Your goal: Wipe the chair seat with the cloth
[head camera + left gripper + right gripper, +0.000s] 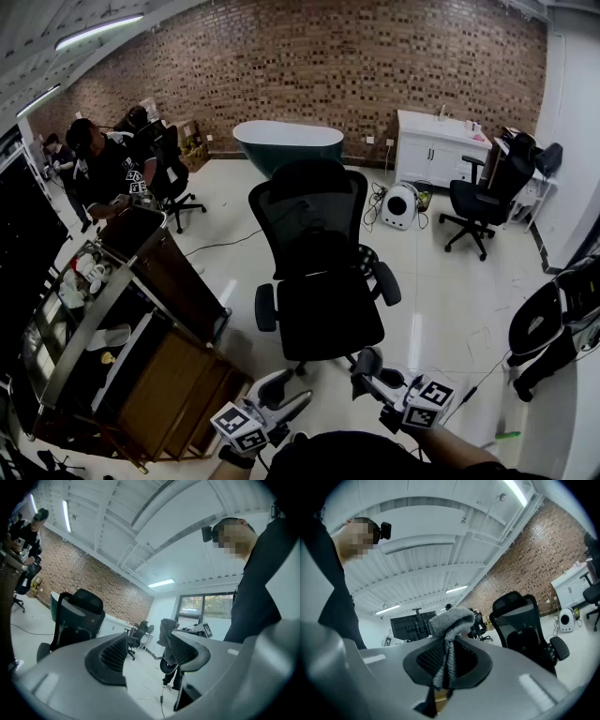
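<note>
A black mesh-backed office chair stands mid-floor, its seat (328, 323) bare and dark. Just in front of the seat's near edge my right gripper (368, 364) is shut on a grey knitted cloth (450, 620). The cloth bunches above the jaws and a strip of it runs down between them (446, 663). My left gripper (287, 391) hovers lower left of the seat, open, with nothing between its fingers (147, 651). Both gripper views point upward, with the chair (75, 616) at the left of one and the chair (525, 625) at the right of the other.
A wooden cart (141, 347) loaded with items stands close on the left. Behind the chair are a dark green bathtub (286, 141), a white cabinet (436, 145), a small white heater (401, 206) and a second black chair (478, 202). Another chair (562, 319) is at the right edge. People sit at the far left.
</note>
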### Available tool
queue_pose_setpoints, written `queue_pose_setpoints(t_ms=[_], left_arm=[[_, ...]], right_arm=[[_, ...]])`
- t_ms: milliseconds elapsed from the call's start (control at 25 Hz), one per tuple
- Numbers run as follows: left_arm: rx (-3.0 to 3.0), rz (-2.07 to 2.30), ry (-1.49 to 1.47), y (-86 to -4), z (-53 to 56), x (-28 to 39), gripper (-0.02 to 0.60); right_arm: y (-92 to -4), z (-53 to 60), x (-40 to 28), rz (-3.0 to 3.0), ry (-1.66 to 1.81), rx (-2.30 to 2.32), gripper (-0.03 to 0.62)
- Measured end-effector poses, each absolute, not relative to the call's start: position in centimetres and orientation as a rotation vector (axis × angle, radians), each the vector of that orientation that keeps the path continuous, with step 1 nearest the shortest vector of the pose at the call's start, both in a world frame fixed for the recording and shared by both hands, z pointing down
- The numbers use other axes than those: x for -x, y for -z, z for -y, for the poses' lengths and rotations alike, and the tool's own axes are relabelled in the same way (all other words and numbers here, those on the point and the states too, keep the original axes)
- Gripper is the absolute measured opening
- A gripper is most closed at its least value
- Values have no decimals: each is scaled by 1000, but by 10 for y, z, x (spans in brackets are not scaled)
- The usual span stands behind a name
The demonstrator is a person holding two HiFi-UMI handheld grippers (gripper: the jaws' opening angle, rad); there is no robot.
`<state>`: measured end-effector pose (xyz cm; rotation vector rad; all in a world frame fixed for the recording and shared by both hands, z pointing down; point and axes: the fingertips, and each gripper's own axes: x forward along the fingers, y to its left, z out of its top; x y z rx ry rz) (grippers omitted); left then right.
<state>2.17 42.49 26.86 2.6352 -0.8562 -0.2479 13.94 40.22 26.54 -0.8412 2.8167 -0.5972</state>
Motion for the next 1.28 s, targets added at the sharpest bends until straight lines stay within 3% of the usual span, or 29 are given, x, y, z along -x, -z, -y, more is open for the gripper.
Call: queue_pose_setpoints(t_ms=[680,1280], left_arm=[[-2607,898,225,-282,-414,-76,308],[-2595,870,247,-309,-301,-34,308]], right_arm=[[-275,-398,-195,-2835,593,793,28],[-293,-290,-145,-2884,613,780,28]])
